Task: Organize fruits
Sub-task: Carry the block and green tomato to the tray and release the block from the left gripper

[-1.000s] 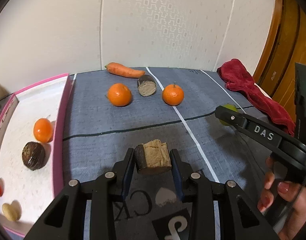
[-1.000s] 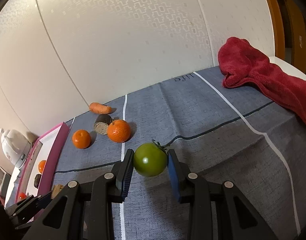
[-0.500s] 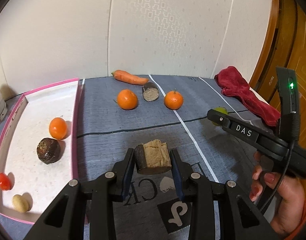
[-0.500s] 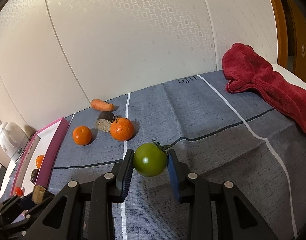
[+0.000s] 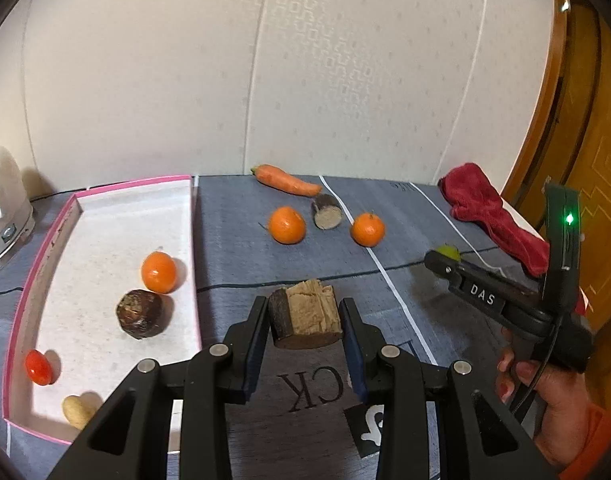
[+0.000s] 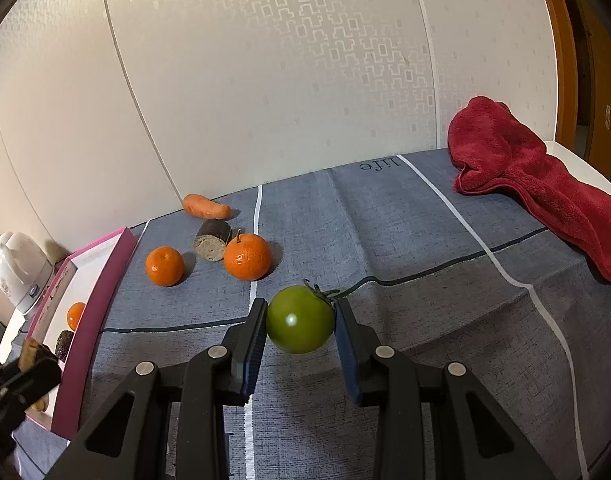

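Left gripper (image 5: 303,332) lifted, clamping bark-sided chunk (image 5: 305,318), cut face toward camera, long axis apparently crosswise. Right gripper (image 6: 299,330) unmoved, clamping green tomato (image 6: 299,319).

I read "DAS" in white letters on the black arm of the right hand-held gripper (image 5: 441,258). On the grey cloth (image 6: 405,240) near the tabletop's far edge I make out "life" (upside down), and by the near edge large letters "CK", partly hidden.

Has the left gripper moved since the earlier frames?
Yes. The left gripper, gripping the wood chunk, pulled back and up: the pink tray shows more fully.
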{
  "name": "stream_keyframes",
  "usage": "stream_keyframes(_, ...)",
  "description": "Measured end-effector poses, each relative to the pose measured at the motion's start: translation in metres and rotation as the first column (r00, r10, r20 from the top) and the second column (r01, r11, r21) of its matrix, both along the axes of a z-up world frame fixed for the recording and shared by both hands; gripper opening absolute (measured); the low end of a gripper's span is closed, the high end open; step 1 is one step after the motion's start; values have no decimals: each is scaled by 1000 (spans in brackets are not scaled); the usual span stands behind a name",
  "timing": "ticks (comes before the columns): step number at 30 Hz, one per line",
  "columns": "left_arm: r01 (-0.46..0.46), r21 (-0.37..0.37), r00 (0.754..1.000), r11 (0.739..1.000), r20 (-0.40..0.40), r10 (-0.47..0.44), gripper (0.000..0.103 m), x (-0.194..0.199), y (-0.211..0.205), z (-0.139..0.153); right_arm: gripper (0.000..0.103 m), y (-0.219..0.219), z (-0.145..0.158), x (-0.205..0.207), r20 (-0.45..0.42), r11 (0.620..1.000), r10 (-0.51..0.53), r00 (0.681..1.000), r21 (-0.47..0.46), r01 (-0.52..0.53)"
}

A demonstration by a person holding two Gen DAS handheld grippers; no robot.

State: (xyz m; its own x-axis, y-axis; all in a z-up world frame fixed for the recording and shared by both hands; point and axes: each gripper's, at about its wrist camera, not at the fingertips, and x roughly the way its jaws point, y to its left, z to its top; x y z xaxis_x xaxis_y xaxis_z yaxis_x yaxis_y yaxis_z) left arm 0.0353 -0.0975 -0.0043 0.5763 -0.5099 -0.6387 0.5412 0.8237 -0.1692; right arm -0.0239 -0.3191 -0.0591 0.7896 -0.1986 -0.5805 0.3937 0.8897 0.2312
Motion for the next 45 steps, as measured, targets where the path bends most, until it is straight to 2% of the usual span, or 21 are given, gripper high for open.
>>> stream_keyframes(13, -67, -16, 998, 998, -7, 67, 36, 13, 45, 6, 34, 18, 1, 13, -47, 998, 41, 998, -47, -43)
stream_keyframes(16, -87, -22, 996, 996, -6, 87, 36, 17, 60, 7, 34, 26, 3, 18, -53, 998, 66, 996, -15, -67)
stream_keyframes(23, -165, -18, 986, 986, -26, 165, 36, 34, 97, 1, 34, 61, 11, 27, -51, 988, 149, 988, -35, -151)
stream_keyframes(37, -272, 43, 958, 961, -78, 275, 36, 75, 146, -22, 34, 131, 24, 48, -39, 953, 303, 952, -15, -304)
stream_keyframes(39, -273, 58, 957, 960, -87, 277, 36, 80, 148, -26, 34, 137, 26, 51, -25, 938, 345, 938, -1, -346)
stream_keyframes(45, -283, 80, 950, 956, -115, 291, 36, 92, 153, -39, 34, 159, 32, 65, -25, 921, 389, 921, -2, -389)
